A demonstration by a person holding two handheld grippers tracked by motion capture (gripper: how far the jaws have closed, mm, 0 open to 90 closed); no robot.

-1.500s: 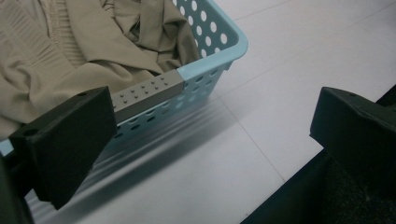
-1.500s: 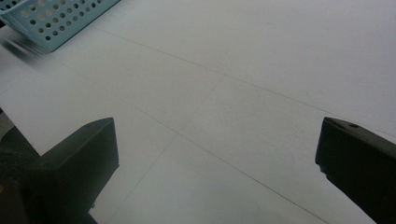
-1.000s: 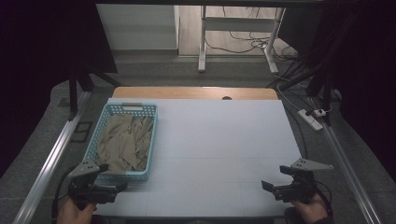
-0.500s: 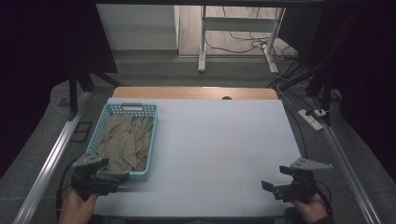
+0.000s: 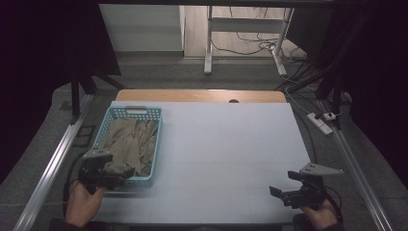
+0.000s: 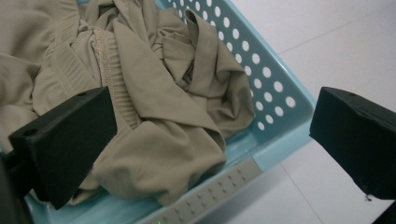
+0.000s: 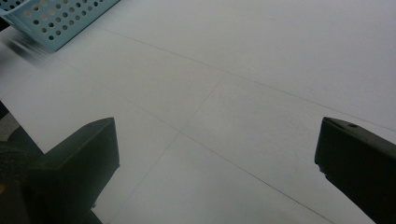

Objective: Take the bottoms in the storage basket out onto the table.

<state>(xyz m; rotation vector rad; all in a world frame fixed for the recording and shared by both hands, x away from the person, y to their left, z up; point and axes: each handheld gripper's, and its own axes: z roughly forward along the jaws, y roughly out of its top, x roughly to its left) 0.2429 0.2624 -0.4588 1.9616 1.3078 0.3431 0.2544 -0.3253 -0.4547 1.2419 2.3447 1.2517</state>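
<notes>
High view first: light blue basket [image 5: 129,147] sitting left of centre on the white table [image 5: 226,144], stuffed with crumpled beige clothing [image 5: 130,142]; left gripper [image 5: 115,174] parked at the lower left of the frame, right over the basket's near edge, probably lining up a grab; right gripper [image 5: 278,192] down at lower right, well apart from everything, likely just waiting its turn.

Left gripper view: jaws spread wide, nothing between them yet; beige fabric bunched up across the middle and upper left, one jaw just above the folds, the other out past the perforated basket wall [image 6: 275,93] at the right; looks aimed at the nearest fold.

Right gripper view: jaws wide apart over bare table; corner of the basket at upper left, far off.
</notes>
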